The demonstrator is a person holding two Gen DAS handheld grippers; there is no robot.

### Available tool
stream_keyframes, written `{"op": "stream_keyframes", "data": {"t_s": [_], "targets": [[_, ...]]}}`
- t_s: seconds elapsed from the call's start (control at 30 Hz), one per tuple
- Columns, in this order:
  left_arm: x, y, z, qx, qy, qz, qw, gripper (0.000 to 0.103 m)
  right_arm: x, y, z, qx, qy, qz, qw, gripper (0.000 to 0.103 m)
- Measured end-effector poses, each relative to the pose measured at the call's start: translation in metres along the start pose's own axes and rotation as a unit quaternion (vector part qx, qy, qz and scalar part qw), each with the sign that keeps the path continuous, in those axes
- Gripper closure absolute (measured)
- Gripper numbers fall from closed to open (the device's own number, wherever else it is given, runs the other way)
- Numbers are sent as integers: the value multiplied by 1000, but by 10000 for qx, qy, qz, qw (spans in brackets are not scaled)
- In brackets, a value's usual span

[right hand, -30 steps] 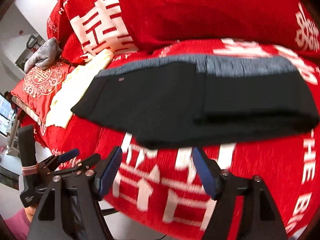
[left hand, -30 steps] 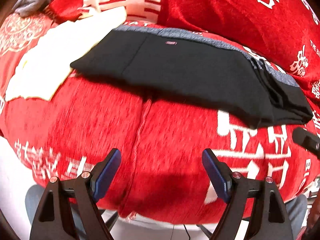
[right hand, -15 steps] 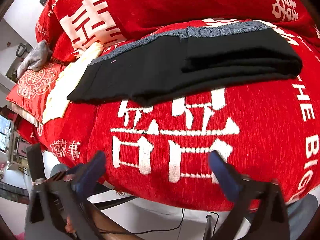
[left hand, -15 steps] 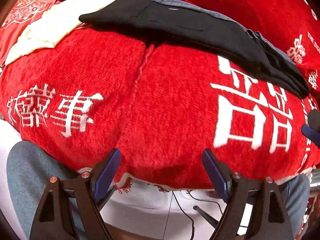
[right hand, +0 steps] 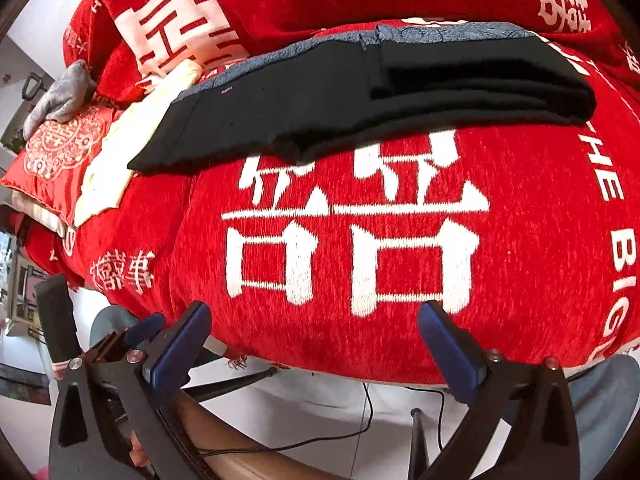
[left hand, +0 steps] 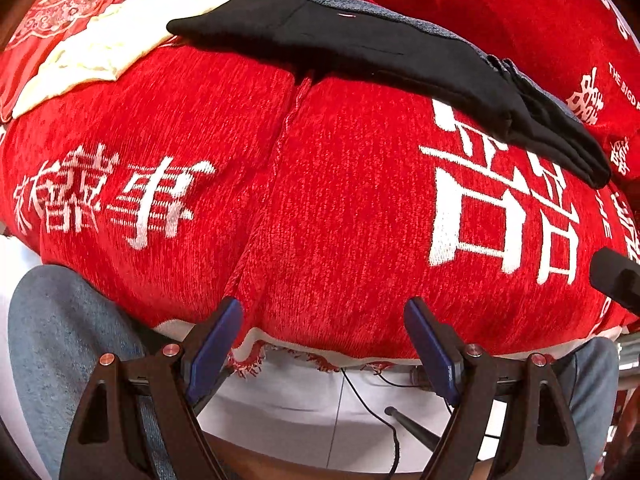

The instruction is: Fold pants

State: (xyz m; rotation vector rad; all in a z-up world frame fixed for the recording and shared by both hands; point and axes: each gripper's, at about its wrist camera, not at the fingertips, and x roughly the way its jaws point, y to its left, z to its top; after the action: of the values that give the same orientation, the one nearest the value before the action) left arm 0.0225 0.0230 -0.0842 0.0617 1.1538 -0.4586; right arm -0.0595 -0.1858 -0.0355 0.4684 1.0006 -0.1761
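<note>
**Folded pants on red cover, both grippers off**

Black folded pants with grey waistband [left hand: 380,52] [right hand: 360,96] lie flat on the red chenille sofa cover with white characters [left hand: 340,208] [right hand: 520,220]. Cream cloth [left hand: 108,44] [right hand: 120,148] partly under the pants' far-left end. Left gripper [left hand: 324,344] spread, holding nothing, well short of the pants. Right gripper [right hand: 316,344] likewise spread, empty.

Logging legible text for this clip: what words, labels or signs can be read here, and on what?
"THE BIG": red sofa cover, right side; rest cut off.
Large white double-happiness character: cover's front.
Smaller white characters: cover's left front, blurred.
Tiny tag on black pants: unreadable.
</note>
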Motion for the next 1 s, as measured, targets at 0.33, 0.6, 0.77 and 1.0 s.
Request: {"op": "stream_keyframes", "data": {"t_s": [0.33, 0.6, 0.77, 1.0], "targets": [[-5, 8, 0, -114, -92, -100, 9998, 19, 0, 13, -6, -71, 18, 349, 9994, 0], [-10, 15, 2, -184, -80, -115, 9997, 19, -7, 26, -7, -379, -199, 420, 9982, 0], [-16, 24, 10, -275, -184, -93, 9994, 19, -1, 28, -8, -528, 130, 377, 9978, 0], [-19, 42, 23, -421, -232, 40, 9988, 19, 8, 21, -7, -374, 275, 325, 9984, 0]]}}
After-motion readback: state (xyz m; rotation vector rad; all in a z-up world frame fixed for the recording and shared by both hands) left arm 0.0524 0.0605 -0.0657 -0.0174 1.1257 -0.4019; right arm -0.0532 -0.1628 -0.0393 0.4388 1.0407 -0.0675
